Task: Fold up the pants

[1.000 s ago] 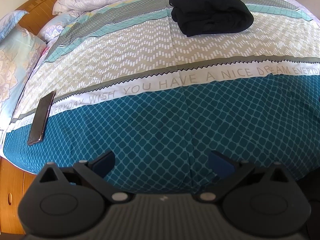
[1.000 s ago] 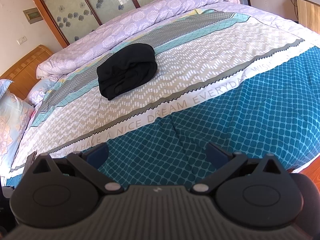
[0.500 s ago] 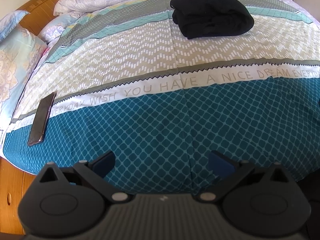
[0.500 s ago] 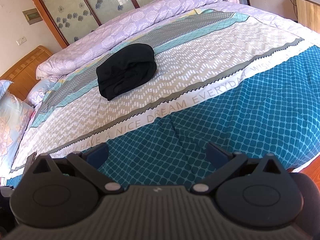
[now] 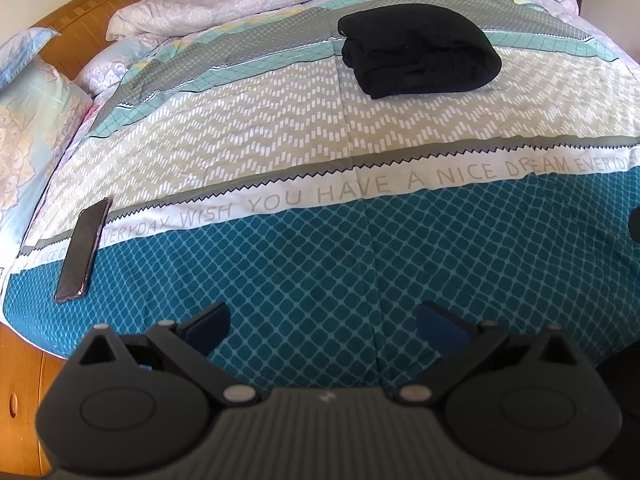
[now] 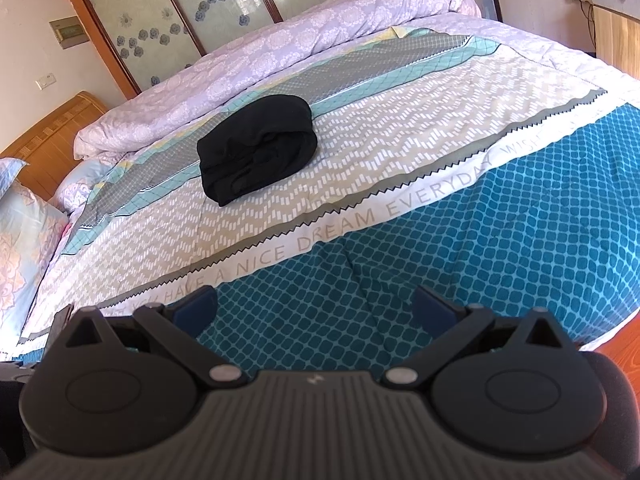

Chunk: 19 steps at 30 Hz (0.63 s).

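Already folded, black pants (image 5: 418,50) lie as thick bundle on bedspread (image 5: 280,132); both grippers spread wide, empty.

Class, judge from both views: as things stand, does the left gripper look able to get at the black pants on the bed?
Probably yes. The left gripper is open and empty, and only bare bedspread lies before the black pants. They sit far across the bed, so a long forward reach seems needed.

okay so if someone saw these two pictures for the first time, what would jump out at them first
Probably the black pants, folded into a compact bundle on the far, pale zigzag part of the patterned bedspread. Next, the dark phone lying near the bed's left edge, and the left gripper and right gripper, both open and empty in the foreground.
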Motion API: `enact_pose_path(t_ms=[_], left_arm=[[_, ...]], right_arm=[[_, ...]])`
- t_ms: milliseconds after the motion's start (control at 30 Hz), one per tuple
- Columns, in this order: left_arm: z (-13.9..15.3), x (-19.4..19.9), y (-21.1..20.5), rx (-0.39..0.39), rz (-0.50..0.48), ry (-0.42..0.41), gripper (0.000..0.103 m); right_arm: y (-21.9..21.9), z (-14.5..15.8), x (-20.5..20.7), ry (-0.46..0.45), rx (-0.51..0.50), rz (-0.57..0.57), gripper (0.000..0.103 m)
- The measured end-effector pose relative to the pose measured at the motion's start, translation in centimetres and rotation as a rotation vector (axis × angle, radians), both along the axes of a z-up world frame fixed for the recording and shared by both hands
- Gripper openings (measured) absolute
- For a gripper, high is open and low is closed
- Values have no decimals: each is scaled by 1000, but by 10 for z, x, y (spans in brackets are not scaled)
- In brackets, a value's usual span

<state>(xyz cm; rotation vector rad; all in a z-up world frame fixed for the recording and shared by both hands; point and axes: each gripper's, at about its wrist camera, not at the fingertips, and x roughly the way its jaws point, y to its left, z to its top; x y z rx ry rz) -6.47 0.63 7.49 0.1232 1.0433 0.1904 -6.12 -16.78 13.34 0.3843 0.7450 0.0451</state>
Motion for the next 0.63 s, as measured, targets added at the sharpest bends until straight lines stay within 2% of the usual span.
enact_pose_path(t_ms=[367,633], left_arm=[[15,0,1,-19,-19,-46,103],[48,10,1,-50,-39,-149,103]], right_arm=[[4,13,-2,-37,-30,-6,103],[0,37,2,-109,-54,-19,103]])
